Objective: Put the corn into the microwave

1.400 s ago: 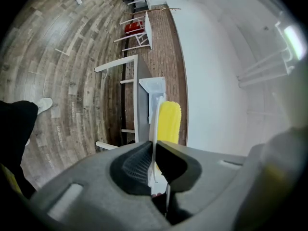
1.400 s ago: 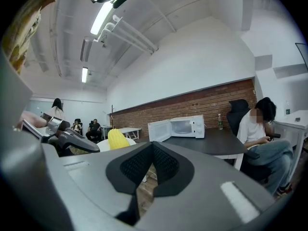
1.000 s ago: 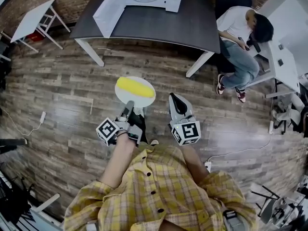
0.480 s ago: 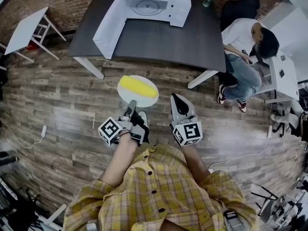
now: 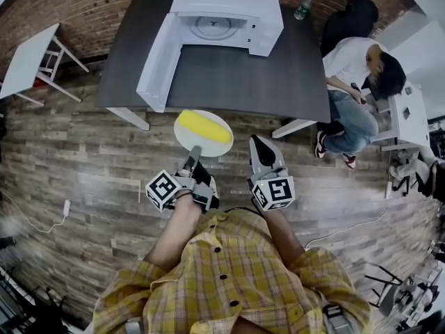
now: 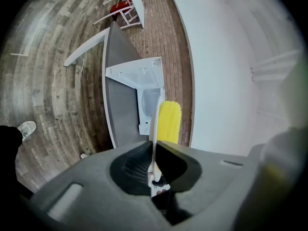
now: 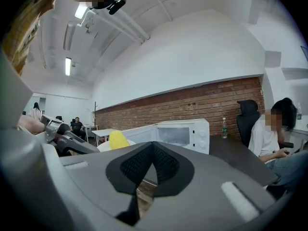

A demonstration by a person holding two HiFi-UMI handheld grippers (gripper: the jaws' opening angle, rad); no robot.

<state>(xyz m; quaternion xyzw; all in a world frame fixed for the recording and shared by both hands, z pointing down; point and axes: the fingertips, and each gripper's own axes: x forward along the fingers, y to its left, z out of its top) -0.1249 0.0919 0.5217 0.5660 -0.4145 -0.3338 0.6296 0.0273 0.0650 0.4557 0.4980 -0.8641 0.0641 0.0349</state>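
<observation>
The person has walked up to the desk (image 5: 229,82) since the earlier frames, so the microwave (image 5: 229,12) now sits fully in the head view and the plate (image 5: 186,139) has reached the desk's near edge. The left gripper (image 5: 193,152) is clamped on the plate's near rim (seen edge-on between its jaws in the left gripper view). The corn (image 5: 203,126) lies across the plate, over the wood floor (image 5: 83,158) just short of the desk. The microwave stands at the desk's far side with its door (image 5: 158,61) swung wide open to the left. The right gripper (image 5: 259,145) hangs beside the plate, jaws closed together on nothing. A seated person (image 5: 358,68) is at the desk's right end.
</observation>
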